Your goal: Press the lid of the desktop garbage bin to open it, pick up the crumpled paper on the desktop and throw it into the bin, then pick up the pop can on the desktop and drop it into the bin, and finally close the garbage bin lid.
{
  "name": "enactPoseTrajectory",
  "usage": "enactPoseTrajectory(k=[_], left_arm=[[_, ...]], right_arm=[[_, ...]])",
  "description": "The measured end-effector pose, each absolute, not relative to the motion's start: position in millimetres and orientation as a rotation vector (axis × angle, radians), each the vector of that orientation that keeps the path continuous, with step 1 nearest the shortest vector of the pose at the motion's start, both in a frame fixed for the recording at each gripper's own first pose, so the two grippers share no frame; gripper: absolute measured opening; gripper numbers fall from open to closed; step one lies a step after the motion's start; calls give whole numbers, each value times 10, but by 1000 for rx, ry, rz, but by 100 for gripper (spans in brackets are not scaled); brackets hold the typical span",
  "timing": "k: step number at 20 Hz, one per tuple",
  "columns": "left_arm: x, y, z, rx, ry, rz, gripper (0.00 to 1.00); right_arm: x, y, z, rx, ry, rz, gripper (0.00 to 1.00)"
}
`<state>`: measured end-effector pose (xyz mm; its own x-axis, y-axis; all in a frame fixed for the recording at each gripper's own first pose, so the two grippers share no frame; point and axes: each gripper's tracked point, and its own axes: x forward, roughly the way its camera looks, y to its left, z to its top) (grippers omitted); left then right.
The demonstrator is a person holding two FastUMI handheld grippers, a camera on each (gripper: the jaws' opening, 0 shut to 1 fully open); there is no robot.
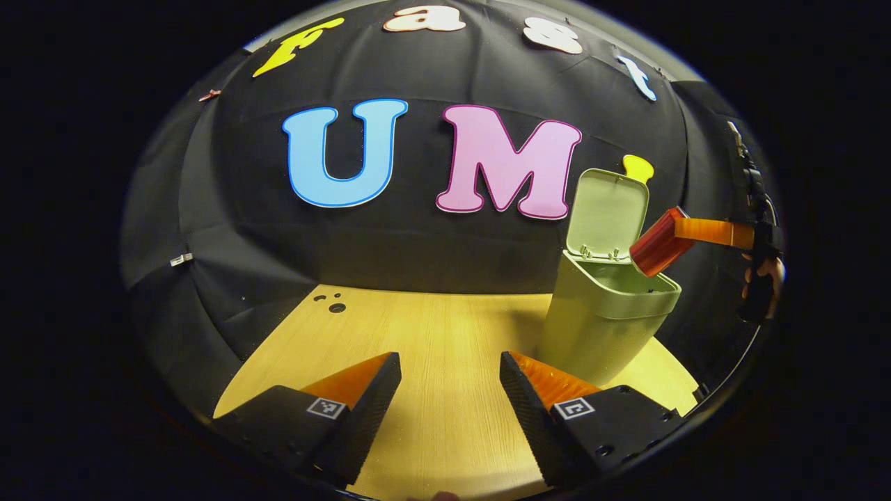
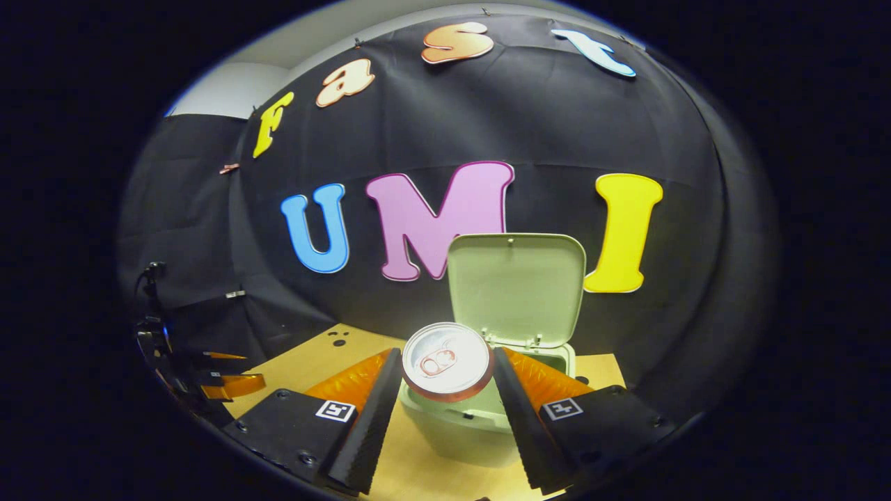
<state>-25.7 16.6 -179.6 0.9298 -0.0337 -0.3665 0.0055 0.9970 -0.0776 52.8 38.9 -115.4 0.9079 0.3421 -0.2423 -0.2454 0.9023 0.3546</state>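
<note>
The pale green bin [image 1: 605, 313] stands on the wooden table [image 1: 431, 334] at the right, its lid [image 1: 609, 212] swung up and open. A red pop can [image 1: 654, 249] hangs tilted over the bin's mouth, with my right gripper [image 1: 681, 228] shut on it and a hand [image 1: 762, 278] behind. In the right gripper view the can's silver top [image 2: 447, 362] sits between my right gripper [image 2: 447, 353] fingers, directly above the bin [image 2: 466, 424] and in front of the raised lid [image 2: 515, 289]. My left gripper [image 1: 450, 390] is open and low over the table, left of the bin.
Small round holes [image 1: 337, 307] mark the table's far left corner. The black cloth wall closes in behind the bin. My left gripper [image 2: 223, 381] also appears far left in the right gripper view. Bare tabletop lies left of the bin.
</note>
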Motion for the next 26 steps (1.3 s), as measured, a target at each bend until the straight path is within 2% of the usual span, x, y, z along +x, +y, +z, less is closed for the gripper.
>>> enactPoseTrajectory(k=[3,12,18,26], left_arm=[[-248,196,-1803,-77,380,-12,93],[-154,284,-1821,-66,376,6,93],[-86,339,-1832,-63,377,11,93],[-79,348,-1852,-62,384,9,93]], right_arm=[[649,262,-1421,304,367,255,82],[845,236,-2115,278,516,197,82],[904,244,-2366,269,584,168,83],[910,293,-2390,268,598,173,83]])
